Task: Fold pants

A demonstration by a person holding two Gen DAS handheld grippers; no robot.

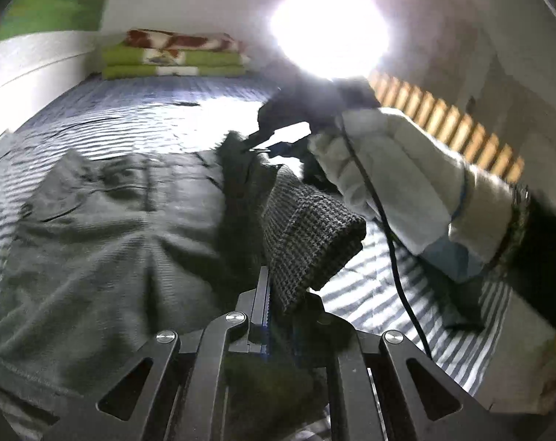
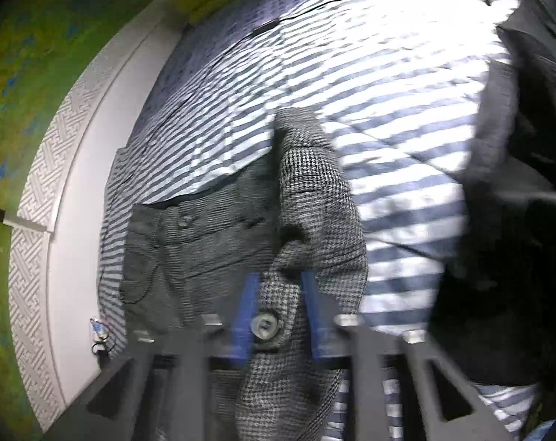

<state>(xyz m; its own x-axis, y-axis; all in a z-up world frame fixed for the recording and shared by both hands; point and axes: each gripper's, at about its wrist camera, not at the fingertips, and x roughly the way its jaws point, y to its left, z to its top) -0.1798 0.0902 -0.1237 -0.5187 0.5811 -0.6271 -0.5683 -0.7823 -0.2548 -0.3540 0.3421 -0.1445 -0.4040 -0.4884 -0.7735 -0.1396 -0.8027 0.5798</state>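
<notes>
The pants [image 2: 211, 242] lie half gathered on the bed [image 2: 388, 110], not folded. Left gripper [image 1: 278, 316] fingers pinch a hem; right gripper [image 2: 274, 316] fingers clasp the buttoned waistband.

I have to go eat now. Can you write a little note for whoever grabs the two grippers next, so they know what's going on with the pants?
Left gripper: jaws shut on a checked edge of the pants, lifted off the bed.
Right gripper: jaws close on both sides of the checked fabric by the button; the view is blurred, so check the grip.
Pants: spread on the striped bedsheet, waist end lying flat.
Done: both ends picked up.
Left: carry the fold over, lay it flat, smooth it.
</notes>
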